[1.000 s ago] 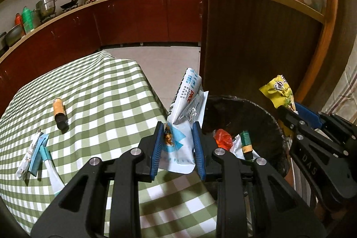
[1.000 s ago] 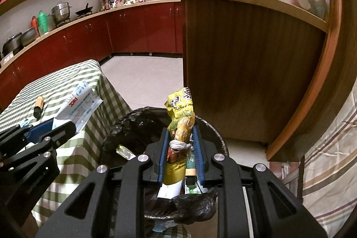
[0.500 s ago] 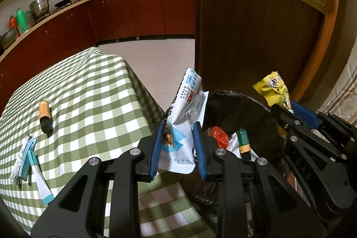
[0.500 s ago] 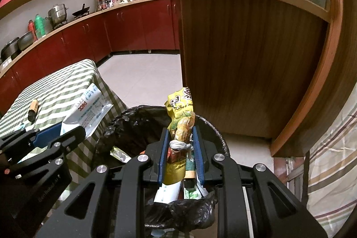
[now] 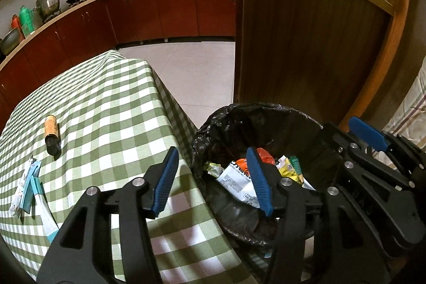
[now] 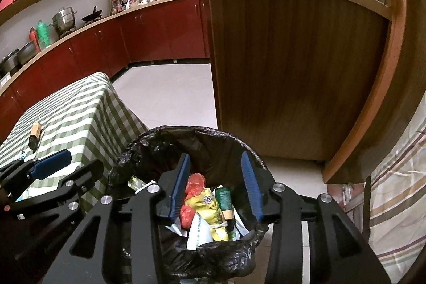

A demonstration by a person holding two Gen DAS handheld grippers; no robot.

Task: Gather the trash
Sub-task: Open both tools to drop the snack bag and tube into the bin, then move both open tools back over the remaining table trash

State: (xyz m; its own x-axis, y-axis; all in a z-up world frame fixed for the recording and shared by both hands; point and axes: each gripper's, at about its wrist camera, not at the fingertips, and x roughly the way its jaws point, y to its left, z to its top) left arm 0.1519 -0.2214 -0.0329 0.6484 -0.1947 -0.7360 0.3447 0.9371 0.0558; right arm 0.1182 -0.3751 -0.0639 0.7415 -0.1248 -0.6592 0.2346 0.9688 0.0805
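Since a second ago both packets have left the jaws: the white packet (image 5: 235, 181) and the yellow packet (image 6: 206, 206) now lie in the bin (image 5: 213, 124) among the other trash, beside the red wrapper (image 6: 193, 185) and the green tube (image 6: 223, 200). The left gripper (image 5: 213, 177) hangs over the gap between bin and surface (image 5: 106, 103), its jaws opening with nothing between them. The right gripper (image 6: 217, 186) hangs directly over the bin, its jaws opening too, and empty.

Trash remains on the surface: an orange bottle (image 5: 52, 131) lies on its side well apart from the bin, and some blue-and-white wrappers (image 5: 28, 188) lie near the left edge.

The risks come with the next reach. The bottle is round and on its side, so a glancing touch from one finger could probably roll it off the cloth. The wrappers lie flat and overlapping; a pinch may catch the cloth with them and drag it, or lift only one. The bin liner stands loose at the rim, and a gripper pulling back low could snag it. The two grippers are near each other, so a hasty swing may knock them together.
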